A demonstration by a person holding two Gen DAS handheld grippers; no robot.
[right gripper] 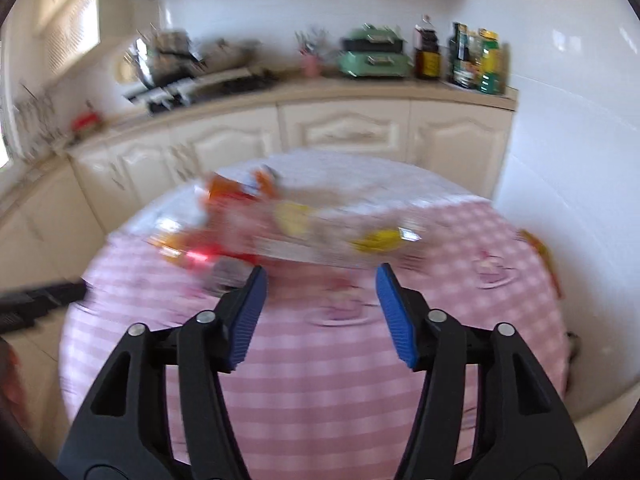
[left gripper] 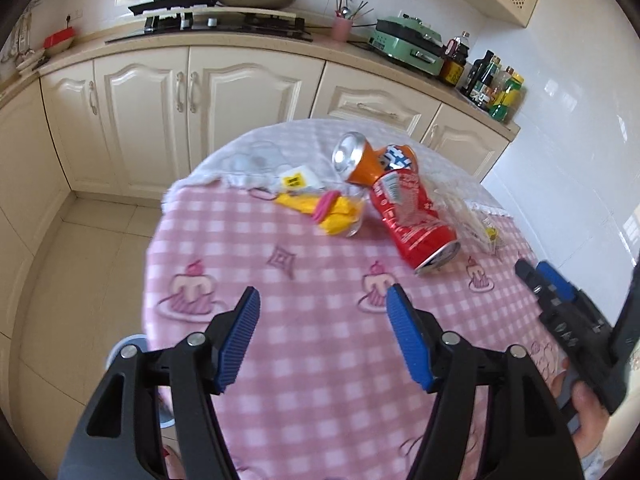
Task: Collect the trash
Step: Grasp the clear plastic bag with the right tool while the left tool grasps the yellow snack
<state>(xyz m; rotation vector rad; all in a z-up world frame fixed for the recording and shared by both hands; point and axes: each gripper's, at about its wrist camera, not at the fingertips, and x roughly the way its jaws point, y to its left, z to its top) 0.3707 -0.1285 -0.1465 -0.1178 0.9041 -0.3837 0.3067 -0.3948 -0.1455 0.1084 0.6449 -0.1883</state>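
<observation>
Trash sits heaped at the centre of a round table [left gripper: 248, 360] under a pink gingham cloth: a crushed red can [left gripper: 412, 220] lying on its side, long axis running from upper left to lower right of the frame, its open end toward the lower right. Touching its upper end, an orange can [left gripper: 362, 160] points its silver base to the upper left. A yellow wrapper [left gripper: 336, 214] lies just left of them, clear plastic packaging [left gripper: 468, 216] just right. The left gripper [left gripper: 322, 334] hovers near the table's lower edge, jaws spread, nothing between them; the right gripper [right gripper: 320, 312], seen through motion blur, is likewise parted and empty. Likely risks: a rounded can rolling out of a pinch, or knocking its neighbour off the table.
</observation>
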